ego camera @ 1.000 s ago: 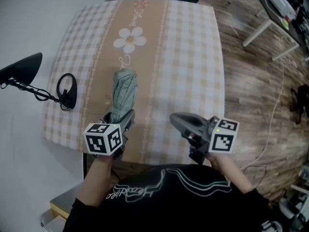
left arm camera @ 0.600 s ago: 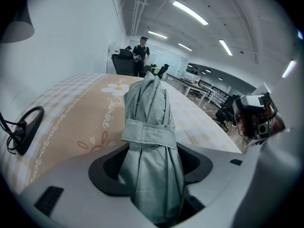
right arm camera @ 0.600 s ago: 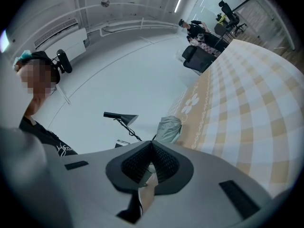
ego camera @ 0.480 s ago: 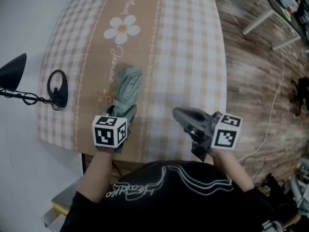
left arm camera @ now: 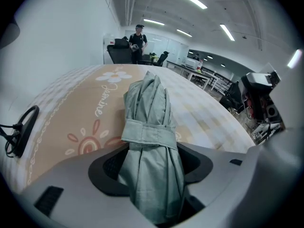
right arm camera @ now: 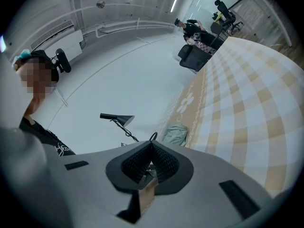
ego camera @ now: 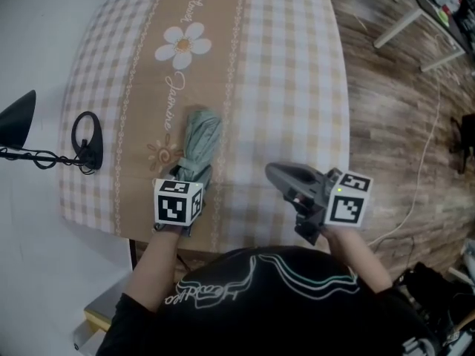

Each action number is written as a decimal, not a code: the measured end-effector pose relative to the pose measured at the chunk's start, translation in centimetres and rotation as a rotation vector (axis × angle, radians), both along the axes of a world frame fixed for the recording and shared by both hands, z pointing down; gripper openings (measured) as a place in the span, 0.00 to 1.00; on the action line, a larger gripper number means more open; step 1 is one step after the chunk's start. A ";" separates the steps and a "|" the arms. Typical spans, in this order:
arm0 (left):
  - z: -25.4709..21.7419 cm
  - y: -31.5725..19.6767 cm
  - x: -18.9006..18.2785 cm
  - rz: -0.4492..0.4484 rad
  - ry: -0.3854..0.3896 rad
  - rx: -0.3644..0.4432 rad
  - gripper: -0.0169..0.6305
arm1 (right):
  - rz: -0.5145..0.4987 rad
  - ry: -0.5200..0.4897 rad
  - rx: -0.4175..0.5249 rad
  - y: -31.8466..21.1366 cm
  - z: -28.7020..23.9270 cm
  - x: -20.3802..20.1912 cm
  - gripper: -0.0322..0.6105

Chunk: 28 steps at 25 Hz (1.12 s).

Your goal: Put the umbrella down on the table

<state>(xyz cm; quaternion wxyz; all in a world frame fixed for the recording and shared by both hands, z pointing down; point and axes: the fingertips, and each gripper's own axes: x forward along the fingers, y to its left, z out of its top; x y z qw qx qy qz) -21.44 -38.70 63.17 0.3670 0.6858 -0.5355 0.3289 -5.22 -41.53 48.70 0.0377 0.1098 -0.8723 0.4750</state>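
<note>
A folded grey-green umbrella (ego camera: 200, 141) with a strap round it lies low along the tan stripe of the checked tablecloth (ego camera: 289, 87), pointing away from me. My left gripper (ego camera: 189, 175) is shut on its near end; in the left gripper view the pads press the umbrella (left arm camera: 149, 127) on both sides at the gripper (left arm camera: 152, 167). Whether its far tip touches the cloth I cannot tell. My right gripper (ego camera: 278, 175) hovers near the table's front edge, shut and empty (right arm camera: 151, 163). From that side the umbrella (right arm camera: 176, 133) shows far off.
A black desk lamp (ego camera: 18, 117) with a looped cable (ego camera: 87, 141) sits at the table's left edge. A daisy print (ego camera: 182, 43) marks the cloth farther away. Wooden floor and white table legs (ego camera: 401, 32) lie to the right. A person stands far behind the table (left arm camera: 137, 38).
My left gripper has come down toward the cloth with the umbrella still in it. The right gripper has sunk slightly and stays shut.
</note>
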 end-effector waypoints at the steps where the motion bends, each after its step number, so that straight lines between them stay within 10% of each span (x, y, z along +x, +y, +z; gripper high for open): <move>1: 0.1 0.0 0.0 0.002 -0.011 -0.004 0.44 | 0.001 -0.002 -0.001 0.0 0.0 0.0 0.07; 19: 0.5 -0.1 0.2 0.008 -0.080 0.016 0.46 | -0.007 -0.016 -0.038 5.4 1.1 0.3 0.07; 28: -0.9 0.7 0.2 0.006 0.005 0.044 0.50 | 0.005 -0.002 -0.023 8.0 0.2 0.9 0.07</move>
